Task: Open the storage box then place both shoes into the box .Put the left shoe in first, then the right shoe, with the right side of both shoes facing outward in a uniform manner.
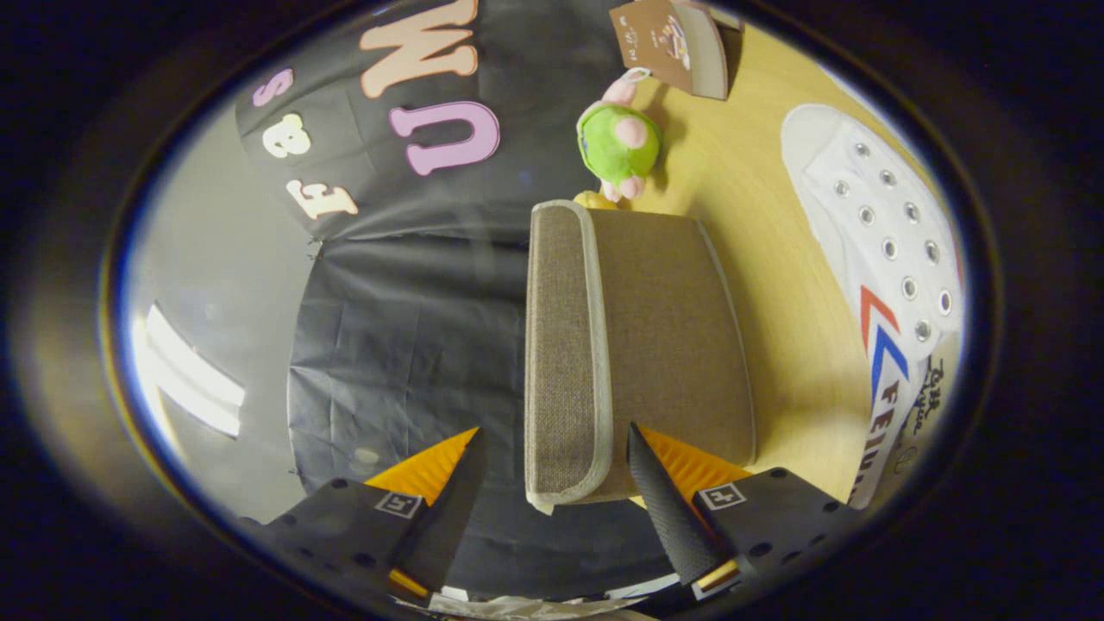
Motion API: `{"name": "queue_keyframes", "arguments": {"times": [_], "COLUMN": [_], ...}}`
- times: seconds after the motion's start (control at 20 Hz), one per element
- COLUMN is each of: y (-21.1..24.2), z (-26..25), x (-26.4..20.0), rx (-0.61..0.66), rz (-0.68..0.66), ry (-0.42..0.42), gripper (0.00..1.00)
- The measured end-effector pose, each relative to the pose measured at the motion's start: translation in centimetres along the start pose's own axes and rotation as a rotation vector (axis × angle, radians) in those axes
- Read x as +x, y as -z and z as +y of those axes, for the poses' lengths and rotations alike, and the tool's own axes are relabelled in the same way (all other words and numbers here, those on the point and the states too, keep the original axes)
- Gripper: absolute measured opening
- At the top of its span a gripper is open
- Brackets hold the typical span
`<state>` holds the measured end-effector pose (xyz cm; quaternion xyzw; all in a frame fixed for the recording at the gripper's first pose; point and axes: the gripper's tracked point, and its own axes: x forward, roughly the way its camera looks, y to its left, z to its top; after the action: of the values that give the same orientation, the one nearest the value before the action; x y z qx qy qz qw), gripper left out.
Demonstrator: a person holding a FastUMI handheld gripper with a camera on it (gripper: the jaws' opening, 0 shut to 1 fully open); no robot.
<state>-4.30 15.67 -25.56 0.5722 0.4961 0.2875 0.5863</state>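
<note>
The view is rolled sideways, so the wooden table (pixel 759 224) stands along one side. A brown fabric storage box (pixel 681 336) rests on it, its pale-trimmed lid (pixel 561 345) shut. My gripper (pixel 552 429) is open, its two fingers straddling the lid's near corner. One fingertip (pixel 636 448) lies close against the lid's rim on the box side. The other fingertip (pixel 461 457) stands clear of the lid top. A white lace-up shoe (pixel 880 233) with metal eyelets and red and blue chevrons lies on the table beyond the box.
A green and pink plush toy (pixel 619 142) sits at the box's far end, with a small yellow thing (pixel 595 200) beside it. A brown book (pixel 677 43) stands farther off. The booth's dark cloth wall (pixel 405 345) hangs behind the box.
</note>
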Motion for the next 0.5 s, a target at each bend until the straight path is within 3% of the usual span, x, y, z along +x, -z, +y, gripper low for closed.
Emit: {"name": "queue_keyframes", "arguments": {"times": [0.2,0.5], "y": [0.7,0.6], "z": [-0.5,2.0], "x": [0.5,-0.3], "rx": [0.028,0.070], "rz": [0.017,0.016], "ry": [-0.009,-0.092], "gripper": [1.00,0.96]}}
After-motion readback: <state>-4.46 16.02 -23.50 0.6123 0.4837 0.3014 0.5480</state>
